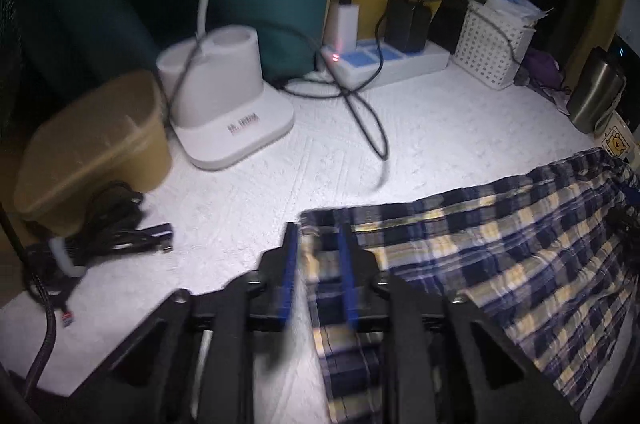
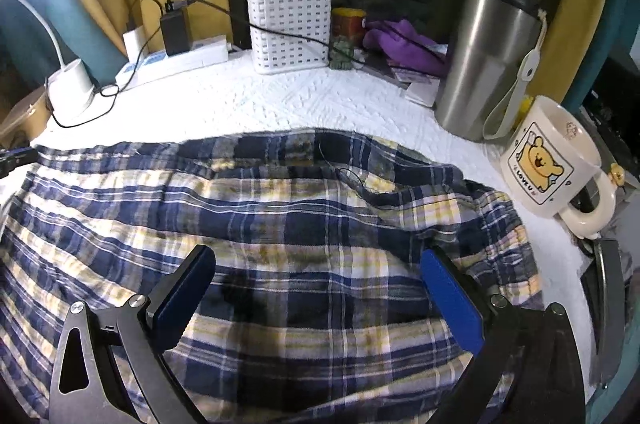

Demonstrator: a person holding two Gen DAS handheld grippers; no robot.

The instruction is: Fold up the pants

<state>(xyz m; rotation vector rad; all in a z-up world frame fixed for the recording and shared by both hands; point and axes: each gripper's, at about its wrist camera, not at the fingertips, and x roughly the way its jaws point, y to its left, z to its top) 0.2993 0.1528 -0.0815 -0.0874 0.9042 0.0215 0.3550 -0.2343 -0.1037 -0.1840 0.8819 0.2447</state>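
Note:
Blue, white and yellow plaid pants (image 2: 304,240) lie spread on a white quilted cover (image 2: 280,99). In the left wrist view the pants (image 1: 500,260) fill the lower right. My left gripper (image 1: 316,236) has its blue-padded fingers a narrow gap apart around the pants' left corner edge; the frame is blurred, so a grip cannot be told. My right gripper (image 2: 316,264) is wide open just above the middle of the pants, holding nothing.
A white lamp base (image 1: 228,103), tan box (image 1: 92,143), power strip (image 1: 384,59) with chargers and loose black cables (image 1: 368,119) stand at the back left. A white basket (image 2: 290,27), steel tumbler (image 2: 484,63) and bear mug (image 2: 552,163) stand at the right.

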